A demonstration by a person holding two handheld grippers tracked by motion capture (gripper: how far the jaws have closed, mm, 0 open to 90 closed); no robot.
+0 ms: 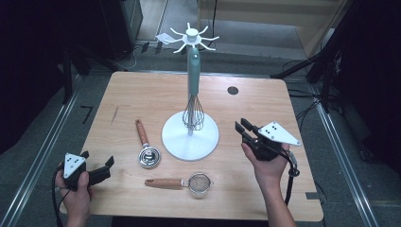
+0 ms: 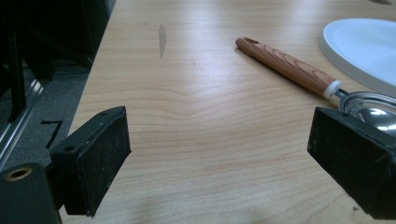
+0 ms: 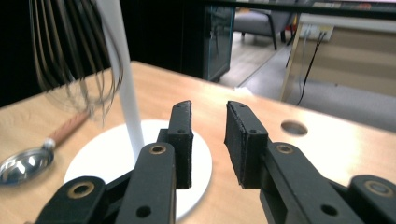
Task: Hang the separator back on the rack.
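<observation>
Wooden table (image 1: 142, 94) across the middle of the high view. At centre, a white stand (image 1: 190, 137) with a round base and a hook crown near the top of the frame; a teal-handled whisk (image 1: 193, 94) hanging from it, wires just above the base. Left of the base, a wooden-handled metal spoon (image 1: 146, 149), bowl toward the bottom of the frame. Below the base, a small wooden-handled strainer (image 1: 187, 182), mesh end to the right.

Lower left of the high view: left gripper (image 1: 98, 171) held in a hand (image 1: 75, 196) at the table's corner, jaws spread wide, nothing between them, pointed right toward the spoon. Same seen in the left gripper view: 2 black pads far apart over bare wood, spoon at upper right.

Right of centre: right gripper (image 1: 242, 127) in a hand (image 1: 267, 165), jaws only slightly apart, a narrow gap, gripping nothing, aimed at the stand's base from just beside it.
</observation>
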